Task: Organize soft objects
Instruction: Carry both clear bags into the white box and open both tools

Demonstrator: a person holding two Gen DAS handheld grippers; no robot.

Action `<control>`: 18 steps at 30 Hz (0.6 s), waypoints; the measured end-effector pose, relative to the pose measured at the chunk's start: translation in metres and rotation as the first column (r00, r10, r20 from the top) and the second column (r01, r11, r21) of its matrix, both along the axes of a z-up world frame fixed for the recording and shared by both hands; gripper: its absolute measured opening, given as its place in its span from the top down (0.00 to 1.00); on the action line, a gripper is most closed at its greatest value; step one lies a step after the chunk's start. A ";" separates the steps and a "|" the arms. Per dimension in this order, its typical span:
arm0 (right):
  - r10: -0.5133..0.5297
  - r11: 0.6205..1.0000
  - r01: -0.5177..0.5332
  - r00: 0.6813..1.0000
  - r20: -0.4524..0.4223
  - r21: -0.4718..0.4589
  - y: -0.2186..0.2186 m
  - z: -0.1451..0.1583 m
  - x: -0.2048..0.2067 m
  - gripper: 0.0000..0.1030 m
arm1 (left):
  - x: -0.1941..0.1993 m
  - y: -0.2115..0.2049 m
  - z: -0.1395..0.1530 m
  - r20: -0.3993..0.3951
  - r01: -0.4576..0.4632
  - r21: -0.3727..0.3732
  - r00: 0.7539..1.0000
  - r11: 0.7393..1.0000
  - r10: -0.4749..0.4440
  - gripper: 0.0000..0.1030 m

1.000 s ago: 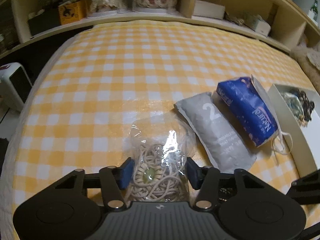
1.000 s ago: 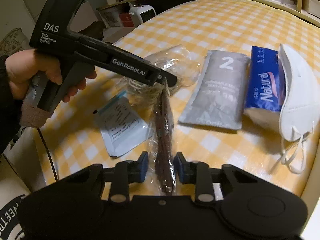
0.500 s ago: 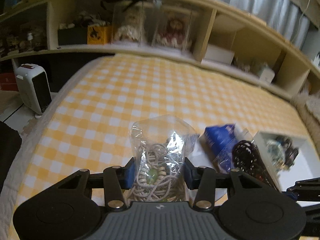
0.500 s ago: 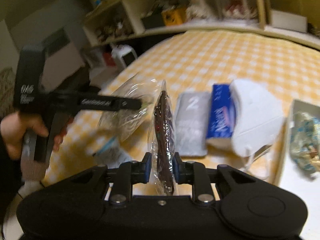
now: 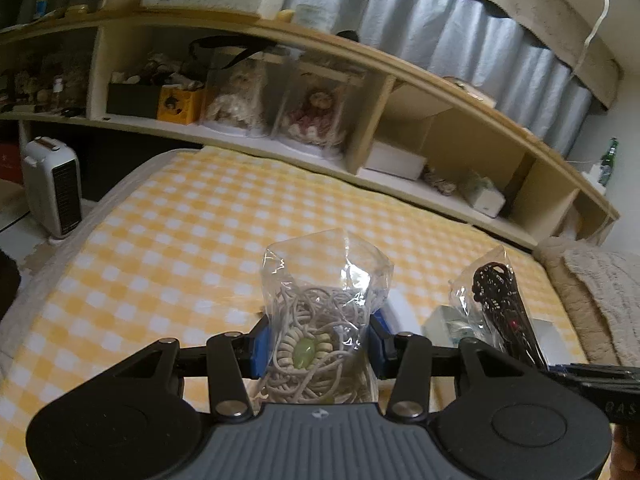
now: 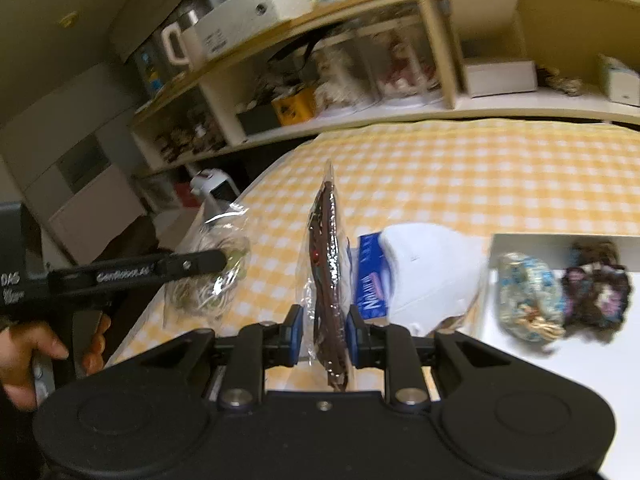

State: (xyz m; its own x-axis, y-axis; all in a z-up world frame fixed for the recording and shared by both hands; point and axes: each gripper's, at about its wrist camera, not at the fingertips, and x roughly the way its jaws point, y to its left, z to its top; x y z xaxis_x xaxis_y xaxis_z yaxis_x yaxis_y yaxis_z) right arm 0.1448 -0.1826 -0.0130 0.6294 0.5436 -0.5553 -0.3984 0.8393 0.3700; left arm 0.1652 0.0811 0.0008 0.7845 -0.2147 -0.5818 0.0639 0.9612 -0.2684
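A clear bag of cord [image 5: 320, 320] is pinched by the left tongs [image 5: 318, 346] above the bed [image 5: 168, 240]. A flat bag of dark cord [image 6: 328, 276] is pinched by the right tongs [image 6: 322, 334], with the white box [image 6: 560, 360] at 3 o'clock. The smooth plastic can be lost by slipping, or the bags can be knocked together.
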 end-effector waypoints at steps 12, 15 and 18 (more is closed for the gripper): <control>-0.150 0.989 0.149 0.988 0.045 0.027 -0.059 0.017 -0.028 0.77 | -0.023 -0.051 0.016 0.045 0.075 -0.033 0.996 0.997 -0.073 0.53; -0.187 0.982 0.185 0.981 0.051 0.050 -0.075 0.021 -0.034 0.77 | -0.025 -0.065 0.016 0.043 0.089 -0.062 0.995 0.994 -0.087 0.53; -0.225 0.973 0.222 0.973 0.047 0.063 -0.093 0.022 -0.040 0.77 | -0.025 -0.081 0.016 0.043 0.118 -0.066 0.992 0.991 -0.116 0.53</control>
